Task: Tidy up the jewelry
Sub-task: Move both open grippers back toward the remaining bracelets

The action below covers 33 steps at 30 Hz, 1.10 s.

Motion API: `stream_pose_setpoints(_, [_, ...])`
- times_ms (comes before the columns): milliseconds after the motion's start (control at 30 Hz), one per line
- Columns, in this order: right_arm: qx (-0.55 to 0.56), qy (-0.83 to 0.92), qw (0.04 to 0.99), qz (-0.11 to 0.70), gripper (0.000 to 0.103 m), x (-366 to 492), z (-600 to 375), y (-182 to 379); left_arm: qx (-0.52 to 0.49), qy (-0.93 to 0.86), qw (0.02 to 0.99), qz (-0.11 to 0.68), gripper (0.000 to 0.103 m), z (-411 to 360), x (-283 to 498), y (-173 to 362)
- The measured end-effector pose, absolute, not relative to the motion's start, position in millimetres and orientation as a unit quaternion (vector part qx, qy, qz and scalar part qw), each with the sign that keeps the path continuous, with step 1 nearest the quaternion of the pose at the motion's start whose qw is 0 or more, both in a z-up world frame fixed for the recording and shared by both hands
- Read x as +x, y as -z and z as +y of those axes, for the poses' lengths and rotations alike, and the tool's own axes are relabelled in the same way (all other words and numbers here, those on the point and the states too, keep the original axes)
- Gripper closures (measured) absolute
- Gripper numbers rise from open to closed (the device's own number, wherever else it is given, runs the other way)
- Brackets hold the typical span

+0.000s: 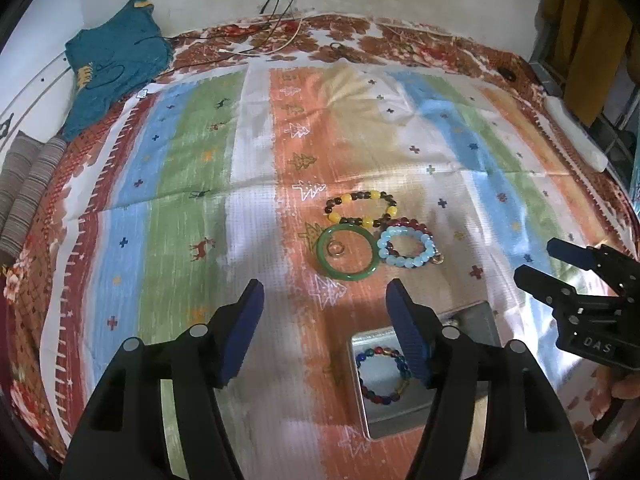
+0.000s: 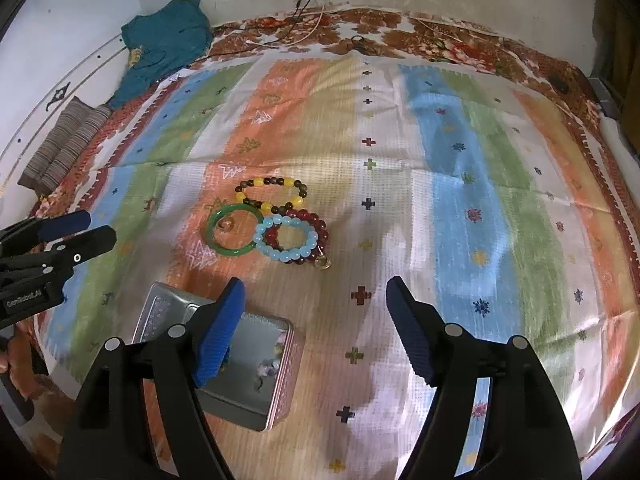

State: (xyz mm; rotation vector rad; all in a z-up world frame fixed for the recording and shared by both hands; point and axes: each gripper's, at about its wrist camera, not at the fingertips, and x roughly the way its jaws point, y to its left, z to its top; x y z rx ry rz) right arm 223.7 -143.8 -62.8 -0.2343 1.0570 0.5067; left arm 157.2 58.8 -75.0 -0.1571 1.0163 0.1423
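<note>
On the striped cloth lie a green bangle (image 1: 347, 255) (image 2: 233, 233) with a small ring (image 1: 335, 249) inside it, a yellow-and-brown bead bracelet (image 1: 362, 209) (image 2: 272, 196), a light blue bead bracelet (image 1: 407, 249) (image 2: 285, 239) and a dark red bead bracelet (image 2: 310, 236) under it. An open metal tin (image 1: 362, 392) (image 2: 276, 380) holds a multicoloured bead bracelet (image 1: 382, 374). My left gripper (image 1: 324, 300) is open and empty, short of the bangle. My right gripper (image 2: 316, 300) is open and empty, beside the tin; it also shows in the left wrist view (image 1: 538, 258).
The cloth (image 2: 460, 200) covers a floral bedspread. A teal garment (image 1: 116, 60) and a striped folded cloth (image 1: 28, 184) lie at the far left by the wall. Cables (image 1: 280, 36) trail at the back. A white object (image 1: 576, 132) lies at the right edge.
</note>
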Motion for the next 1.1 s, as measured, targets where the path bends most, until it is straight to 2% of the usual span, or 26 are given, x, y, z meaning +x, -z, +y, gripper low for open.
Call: stream_pose_setpoints(1100, [-0.111,-0.228,0.804,0.538,0.03,272,-117,99,-0.073,-0.08,0.832,0.545,0.039,72,216,128])
